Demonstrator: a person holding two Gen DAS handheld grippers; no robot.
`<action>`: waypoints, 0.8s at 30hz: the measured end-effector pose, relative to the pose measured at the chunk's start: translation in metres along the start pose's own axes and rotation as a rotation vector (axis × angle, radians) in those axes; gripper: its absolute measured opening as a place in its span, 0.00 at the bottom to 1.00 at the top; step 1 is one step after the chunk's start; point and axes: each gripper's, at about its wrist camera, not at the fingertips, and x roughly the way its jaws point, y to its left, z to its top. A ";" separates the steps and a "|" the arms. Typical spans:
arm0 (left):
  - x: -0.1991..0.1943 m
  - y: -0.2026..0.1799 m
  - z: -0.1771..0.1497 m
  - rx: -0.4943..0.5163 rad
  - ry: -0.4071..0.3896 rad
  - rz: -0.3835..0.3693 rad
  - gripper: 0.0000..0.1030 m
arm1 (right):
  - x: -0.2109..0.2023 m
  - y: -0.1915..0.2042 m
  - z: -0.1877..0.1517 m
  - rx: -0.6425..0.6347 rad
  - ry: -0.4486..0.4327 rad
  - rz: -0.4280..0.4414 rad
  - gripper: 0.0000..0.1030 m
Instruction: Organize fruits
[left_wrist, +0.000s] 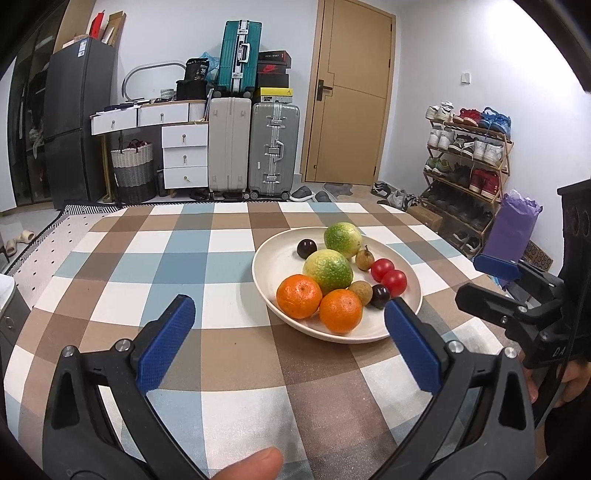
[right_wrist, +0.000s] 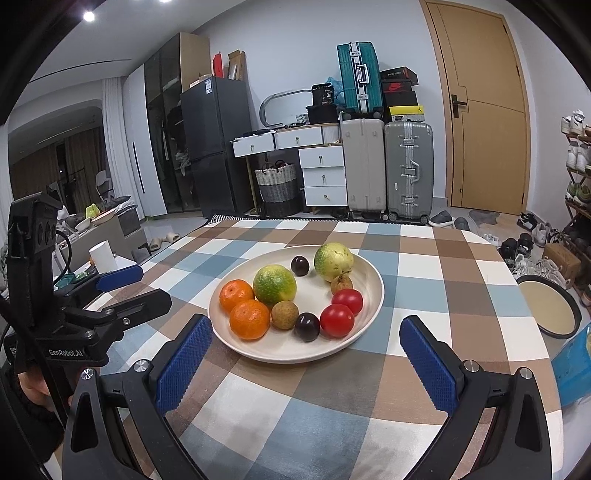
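Note:
A white plate (left_wrist: 280, 254) on the checked tablecloth holds two oranges (left_wrist: 299, 296), two green-yellow fruits (left_wrist: 328, 270), two red tomatoes (left_wrist: 393, 282), two dark plums (left_wrist: 307, 248) and two small brown fruits (left_wrist: 364, 258). My left gripper (left_wrist: 288, 314) is open and empty, just short of the plate's near rim. The plate also shows in the right wrist view (right_wrist: 369, 295), with the oranges (right_wrist: 249, 319) nearest. My right gripper (right_wrist: 306, 334) is open and empty over the plate's near edge. Each gripper shows at the edge of the other's view.
The table (right_wrist: 443, 266) carries a brown, blue and white checked cloth. A round tray (right_wrist: 550, 306) and a blue object (right_wrist: 572, 362) lie off its right edge. Suitcases, drawers, a fridge, a door and a shoe rack (left_wrist: 469, 162) stand behind.

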 end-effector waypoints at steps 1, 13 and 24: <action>0.000 0.000 0.000 0.001 0.000 0.000 0.99 | 0.000 0.000 0.000 0.001 0.000 0.000 1.00; 0.001 0.001 0.000 -0.002 0.000 0.004 0.99 | 0.001 -0.001 -0.001 0.002 0.005 -0.001 1.00; 0.002 0.002 0.000 -0.002 0.001 0.002 0.99 | 0.000 -0.002 -0.001 0.002 0.006 -0.001 1.00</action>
